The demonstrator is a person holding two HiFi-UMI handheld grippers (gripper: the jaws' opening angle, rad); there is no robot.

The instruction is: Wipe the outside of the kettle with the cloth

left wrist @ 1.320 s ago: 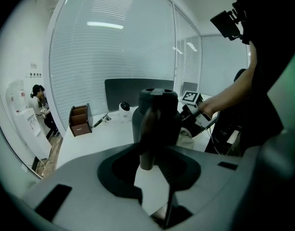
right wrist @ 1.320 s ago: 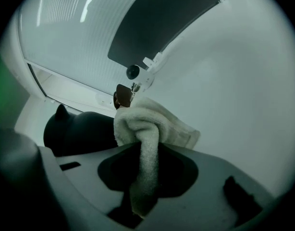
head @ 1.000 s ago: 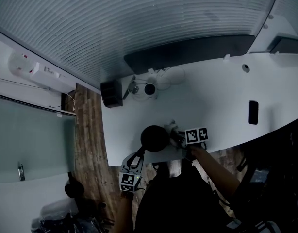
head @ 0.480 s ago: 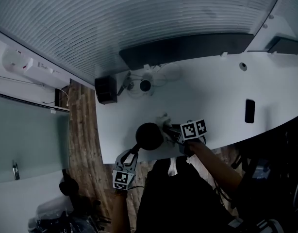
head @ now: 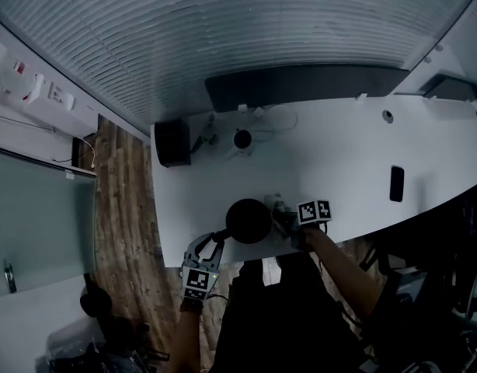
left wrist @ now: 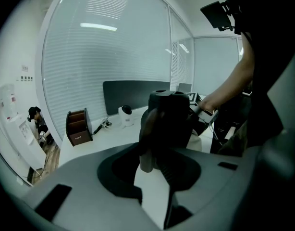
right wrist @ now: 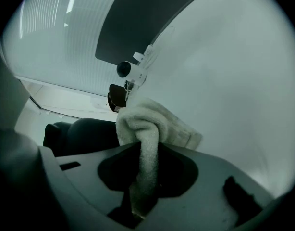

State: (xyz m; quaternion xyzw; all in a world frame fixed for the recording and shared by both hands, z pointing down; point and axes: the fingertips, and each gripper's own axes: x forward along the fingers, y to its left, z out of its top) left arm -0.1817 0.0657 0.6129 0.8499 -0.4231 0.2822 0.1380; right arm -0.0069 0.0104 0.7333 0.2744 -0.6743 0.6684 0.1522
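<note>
I have the left gripper (head: 208, 247) closed on the handle (head: 221, 238) of the kettle (head: 248, 221). In the left gripper view the handle runs down between the jaws and they press on it from both sides. The kettle sits upright on the white desk (head: 339, 154), close to the desk's near edge. The right gripper (right wrist: 145, 163) pinches the cloth (right wrist: 143, 124): a fold is clamped between the jaws, and the rest bunches out in front, just beside the kettle's dark body on its right side (I cannot tell from these views whether the cloth touches the kettle yet). My worry is the sideways push. I hold the kettle by the handle alone, so if I press the cloth hard against the wall, the kettle could twist in the jaws or skid toward the edge. The cloth is caught only by a narrow fold, so dragging it round the curve could pull it free or roll it into a lump that wipes little. I judge that light pressure and short strokes are the safer way to go.
</note>
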